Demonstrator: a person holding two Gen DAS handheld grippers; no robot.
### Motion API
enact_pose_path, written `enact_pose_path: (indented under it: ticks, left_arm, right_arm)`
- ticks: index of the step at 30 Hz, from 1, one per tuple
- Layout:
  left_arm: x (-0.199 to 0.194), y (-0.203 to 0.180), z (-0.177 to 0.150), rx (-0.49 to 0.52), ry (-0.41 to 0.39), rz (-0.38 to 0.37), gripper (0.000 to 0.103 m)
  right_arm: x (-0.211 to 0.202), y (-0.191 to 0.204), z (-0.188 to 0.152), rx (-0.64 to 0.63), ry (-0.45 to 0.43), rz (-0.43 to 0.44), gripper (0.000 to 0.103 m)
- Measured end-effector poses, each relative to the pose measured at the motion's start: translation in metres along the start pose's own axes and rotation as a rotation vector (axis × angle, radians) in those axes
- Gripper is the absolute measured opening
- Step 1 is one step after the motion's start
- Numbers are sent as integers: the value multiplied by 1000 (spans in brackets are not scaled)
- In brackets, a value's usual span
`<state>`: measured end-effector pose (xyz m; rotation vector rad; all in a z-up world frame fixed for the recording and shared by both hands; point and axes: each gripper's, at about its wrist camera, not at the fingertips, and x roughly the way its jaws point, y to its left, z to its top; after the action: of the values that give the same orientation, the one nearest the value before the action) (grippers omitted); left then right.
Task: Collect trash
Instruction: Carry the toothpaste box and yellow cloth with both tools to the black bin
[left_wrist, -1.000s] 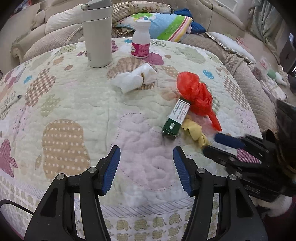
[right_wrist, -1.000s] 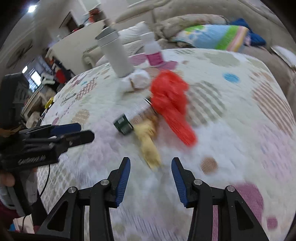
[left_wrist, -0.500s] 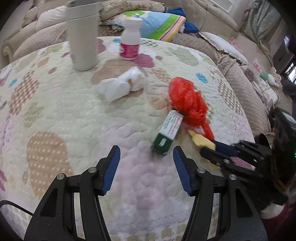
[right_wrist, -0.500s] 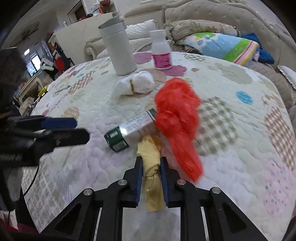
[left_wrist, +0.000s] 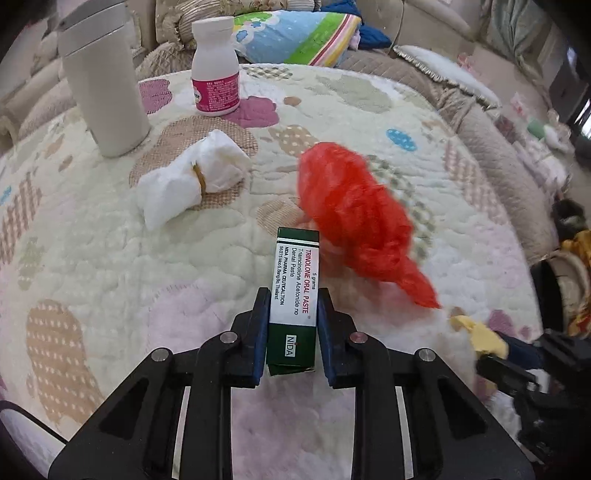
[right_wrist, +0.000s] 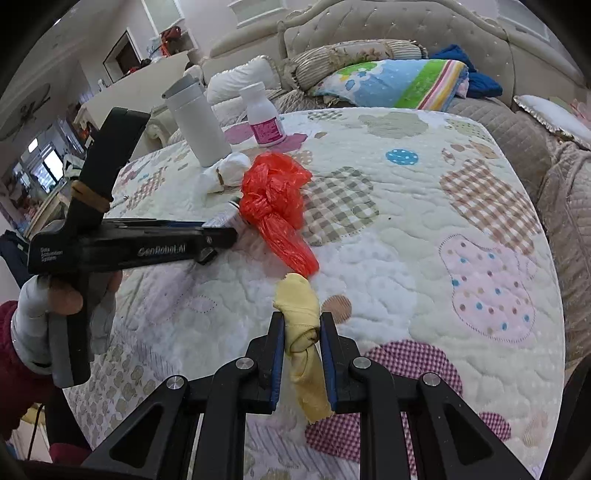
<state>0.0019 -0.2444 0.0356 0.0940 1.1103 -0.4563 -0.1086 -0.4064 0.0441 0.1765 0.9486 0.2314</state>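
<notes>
On the quilted bed (left_wrist: 110, 258), two pieces of trash were in grasp. The left hand-held gripper (left_wrist: 291, 325), jaws just closed, clamped a green-and-white carton (left_wrist: 293, 295), rigid and rectangular, low over the quilt. The right hand-held gripper (right_wrist: 302, 354) stood clamped on a knotted yellow rag (right_wrist: 301, 321), soft and limp. Step in hand: pick-up. Next, judged: lift both clear and carry them to a bin, none in view. A crinkled red bag (left_wrist: 354, 218) lay just beside the carton; a banded white tissue wad (left_wrist: 192, 181) lay further off. Bottle (left_wrist: 216, 66) and tumbler (left_wrist: 103, 81) stood beyond.
</notes>
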Motion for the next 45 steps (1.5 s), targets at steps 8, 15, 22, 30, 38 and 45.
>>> enact_pose_path:
  ticks: [8, 15, 22, 30, 38, 45]
  left_arm:
    - [-34, -27, -32, 40, -33, -11, 21]
    - [-46, -68, -51, 96, -37, -41, 21]
    - [-48, -109, -54, 140, -42, -72, 21]
    - [-45, -156, -53, 203, -41, -98, 21]
    - [-42, -210, -53, 283, -39, -144, 21]
    - [-35, -256, -49, 335, -20, -201, 21]
  right_arm:
    - [-20, -1, -11, 11, -33, 1, 18]
    - [-43, -10, -25, 27, -51, -21, 18]
    - [-68, -29, -39, 68, -76, -61, 18]
    - [-95, -63, -55, 131, -106, -120, 18]
    - [-127, -103, -73, 200, -138, -179, 18]
    - [-152, -141, -91, 275, -162, -238, 18]
